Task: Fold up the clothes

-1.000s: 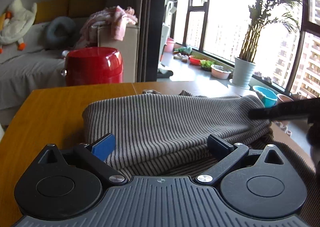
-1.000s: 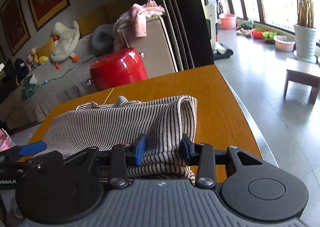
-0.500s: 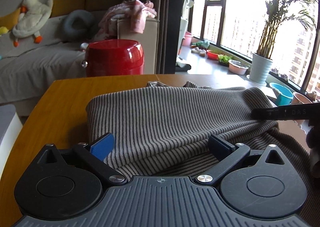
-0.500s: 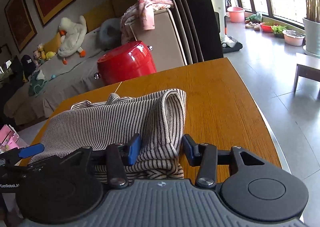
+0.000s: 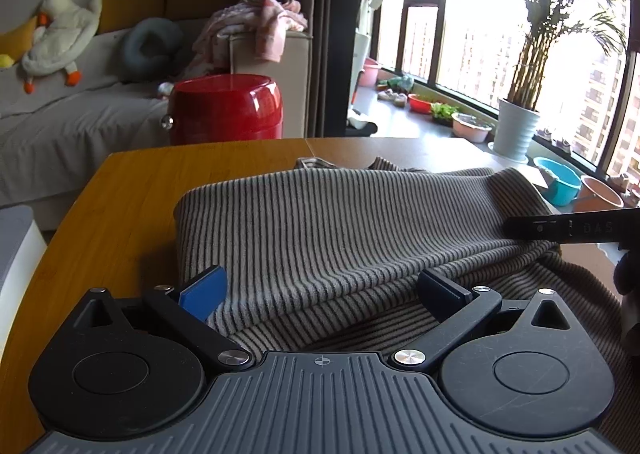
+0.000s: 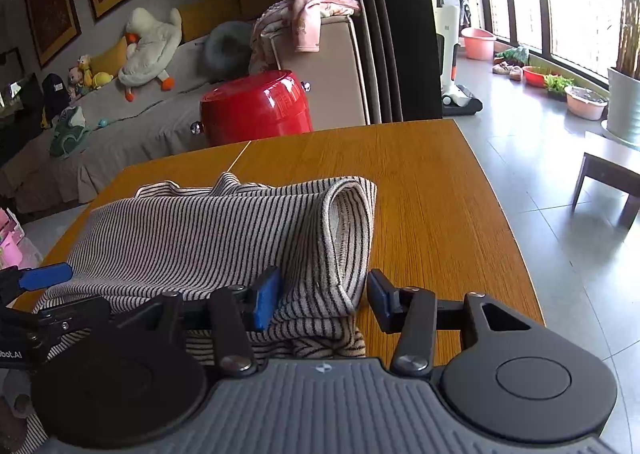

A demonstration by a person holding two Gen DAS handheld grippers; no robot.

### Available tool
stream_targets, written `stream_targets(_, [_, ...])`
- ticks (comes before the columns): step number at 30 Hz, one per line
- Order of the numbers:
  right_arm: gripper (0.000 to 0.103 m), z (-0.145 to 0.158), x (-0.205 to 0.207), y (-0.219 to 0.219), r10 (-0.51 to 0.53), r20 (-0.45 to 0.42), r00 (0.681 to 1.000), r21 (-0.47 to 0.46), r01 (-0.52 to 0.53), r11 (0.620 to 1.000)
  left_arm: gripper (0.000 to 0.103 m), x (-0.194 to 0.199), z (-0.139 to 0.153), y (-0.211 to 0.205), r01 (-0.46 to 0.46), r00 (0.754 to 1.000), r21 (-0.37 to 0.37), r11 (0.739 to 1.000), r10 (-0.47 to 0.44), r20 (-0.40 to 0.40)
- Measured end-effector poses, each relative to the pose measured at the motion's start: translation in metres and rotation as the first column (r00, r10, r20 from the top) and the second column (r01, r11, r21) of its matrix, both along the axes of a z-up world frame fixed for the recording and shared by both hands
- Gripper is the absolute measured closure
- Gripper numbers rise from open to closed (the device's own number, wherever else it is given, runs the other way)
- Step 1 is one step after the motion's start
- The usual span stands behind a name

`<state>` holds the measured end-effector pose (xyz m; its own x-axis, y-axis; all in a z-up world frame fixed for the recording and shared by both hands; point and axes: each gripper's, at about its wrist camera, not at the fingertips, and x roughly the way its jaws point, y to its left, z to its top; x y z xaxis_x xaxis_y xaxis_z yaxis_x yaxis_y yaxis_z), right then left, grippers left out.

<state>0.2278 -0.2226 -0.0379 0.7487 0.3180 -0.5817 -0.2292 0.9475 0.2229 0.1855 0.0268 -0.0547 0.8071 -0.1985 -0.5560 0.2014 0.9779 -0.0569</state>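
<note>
Left wrist view, left to right: grey-white box [image 5: 12,250] at the table's left edge, sofa behind with a duck plush [image 5: 62,34] and a grey neck pillow [image 5: 150,48]. Red drum stool [image 5: 226,108] stands just past the far edge of the wooden table [image 5: 116,190], pink clothes [image 5: 256,28] piled on the sofa arm behind it. Striped sweater [image 5: 340,230] lies folded on the table, middle to right, layers stacked. Left gripper [image 5: 320,290] spread wide over the sweater's near edge, fingers apart, cloth between them but not pinched. Right side: the other gripper's black finger [image 5: 568,228] lies across the sweater's right end. Beyond it a potted palm [image 5: 516,126], a blue basin [image 5: 558,180] and window.

Right wrist view: the left gripper's blue pad [image 6: 46,277] at far left, touching the sweater's [image 6: 192,238] left end. Right gripper [image 6: 324,296] straddles the rolled right fold, jaws apart; left pad touches cloth, right pad clear of it, so not clamped. Bare table [image 6: 420,194] to the right, then tiled floor and a small dark stool [image 6: 612,178].
</note>
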Motion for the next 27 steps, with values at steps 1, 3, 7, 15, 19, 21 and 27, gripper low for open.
stream_targets(1, [0.056,0.007,0.002,0.007,0.02,0.006,1.0,0.008,-0.02,1.0,0.0,-0.007,0.0,0.0,0.001,1.0,-0.006,1.0,-0.001,0.002])
stream_targets(3, [0.061,0.02,0.006,0.021,0.06,0.017,0.998,0.024,-0.06,0.998,0.0,-0.017,0.0,-0.001,0.012,1.0,-0.015,1.0,-0.012,0.009])
stream_targets(7, [0.079,0.046,0.013,0.049,0.138,0.042,0.989,0.054,-0.14,0.989,0.0,-0.018,-0.001,-0.001,0.015,1.0,-0.027,1.0,-0.015,0.0])
stream_targets(15, [0.07,0.033,0.071,0.12,0.251,-0.093,0.963,0.139,-0.237,0.961,0.0,-0.022,-0.001,0.003,0.017,1.0,-0.061,0.998,-0.017,0.008])
stream_targets(19, [0.096,0.013,0.087,0.128,0.274,-0.151,0.95,0.141,-0.253,0.957,0.0,-0.018,-0.001,0.007,-0.023,1.0,-0.057,0.998,0.023,-0.006])
stream_targets(21, [0.101,0.026,0.082,0.116,0.262,-0.087,0.961,0.161,-0.246,0.956,0.0,-0.02,0.0,0.008,-0.019,1.0,-0.065,0.998,0.019,0.002])
stream_targets(27, [0.102,0.081,0.065,0.086,0.183,0.149,0.972,0.024,-0.189,0.982,0.0,-0.02,0.001,0.01,-0.012,1.0,-0.09,0.996,0.013,0.004])
